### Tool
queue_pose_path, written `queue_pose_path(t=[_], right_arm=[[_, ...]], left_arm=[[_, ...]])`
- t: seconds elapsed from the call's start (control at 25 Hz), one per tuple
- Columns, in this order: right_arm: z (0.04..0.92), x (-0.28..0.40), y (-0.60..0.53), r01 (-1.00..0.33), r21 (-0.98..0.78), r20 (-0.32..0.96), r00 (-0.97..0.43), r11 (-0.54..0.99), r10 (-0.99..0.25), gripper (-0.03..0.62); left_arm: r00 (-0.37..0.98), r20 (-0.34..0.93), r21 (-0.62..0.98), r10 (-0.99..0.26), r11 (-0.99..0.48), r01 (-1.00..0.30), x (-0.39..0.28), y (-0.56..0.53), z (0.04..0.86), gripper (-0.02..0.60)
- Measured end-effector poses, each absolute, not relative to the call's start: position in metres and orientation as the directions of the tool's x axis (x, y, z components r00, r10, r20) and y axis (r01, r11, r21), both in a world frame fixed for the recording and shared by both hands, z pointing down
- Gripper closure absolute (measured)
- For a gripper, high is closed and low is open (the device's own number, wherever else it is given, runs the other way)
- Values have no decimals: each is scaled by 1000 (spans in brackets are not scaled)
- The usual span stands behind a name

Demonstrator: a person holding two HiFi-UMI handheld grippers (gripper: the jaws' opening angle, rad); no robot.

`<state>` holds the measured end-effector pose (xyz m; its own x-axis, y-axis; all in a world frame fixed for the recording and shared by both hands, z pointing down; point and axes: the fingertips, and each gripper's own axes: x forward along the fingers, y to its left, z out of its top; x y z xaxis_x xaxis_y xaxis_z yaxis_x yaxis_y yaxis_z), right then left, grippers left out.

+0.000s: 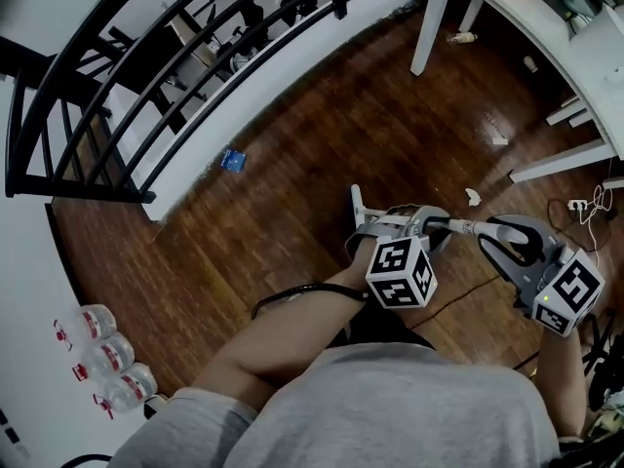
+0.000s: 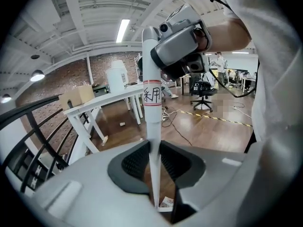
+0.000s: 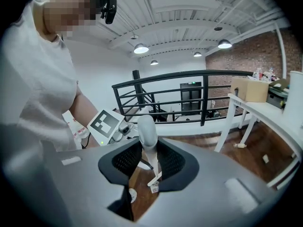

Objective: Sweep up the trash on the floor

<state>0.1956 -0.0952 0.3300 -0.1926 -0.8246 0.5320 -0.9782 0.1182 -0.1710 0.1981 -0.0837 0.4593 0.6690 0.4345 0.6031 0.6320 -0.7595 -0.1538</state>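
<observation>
Grey-shirted shoulders fill the bottom of the head view. Just ahead, the left gripper (image 1: 414, 227) and right gripper (image 1: 502, 240) both pinch a long white plastic broom handle (image 1: 458, 226). A white crumpled paper scrap (image 1: 473, 196) lies near them on the dark wooden floor (image 1: 322, 135), and a small blue wrapper (image 1: 232, 160) lies well apart, beside the black metal railing (image 1: 146, 86). Open floor spreads between the railing and the white table legs (image 1: 429, 27). A thin black cable (image 1: 468, 291) crosses the boards near the person and could snag the sweep. Trash pushed toward the railing might slip off the edge.

Left gripper view: the left gripper (image 2: 154, 160) is closed tight on the handle (image 2: 151, 112), with the right gripper (image 2: 182, 46) clamped higher up. The narrow pole could twist in so small a grip.

Right gripper view: the right gripper (image 3: 149, 160) squeezes the handle's rounded grey top (image 3: 147, 134). The railing (image 3: 189, 93) runs close behind.
</observation>
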Motion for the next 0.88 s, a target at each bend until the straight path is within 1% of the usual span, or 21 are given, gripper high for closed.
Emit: queue_pose_path(t=[0.2, 0.44, 0.72, 0.88], right_arm=[[314, 201, -107, -969, -191, 500, -232, 154, -834, 488], [301, 181, -150, -951, -176, 479, -310, 256, -821, 485], [287, 159, -232, -929, -153, 459, -369, 338, -808, 486], [289, 138, -295, -919, -152, 460, -392, 364, -797, 485]], left_arm=[[678, 609, -165, 411, -771, 616, 204, -96, 444, 505], [691, 641, -219, 335, -783, 582, 188, -136, 432, 499], [731, 641, -262, 236, -827, 497, 168, -224, 418, 499], [739, 643, -272, 202, -841, 468, 148, -290, 419, 500]])
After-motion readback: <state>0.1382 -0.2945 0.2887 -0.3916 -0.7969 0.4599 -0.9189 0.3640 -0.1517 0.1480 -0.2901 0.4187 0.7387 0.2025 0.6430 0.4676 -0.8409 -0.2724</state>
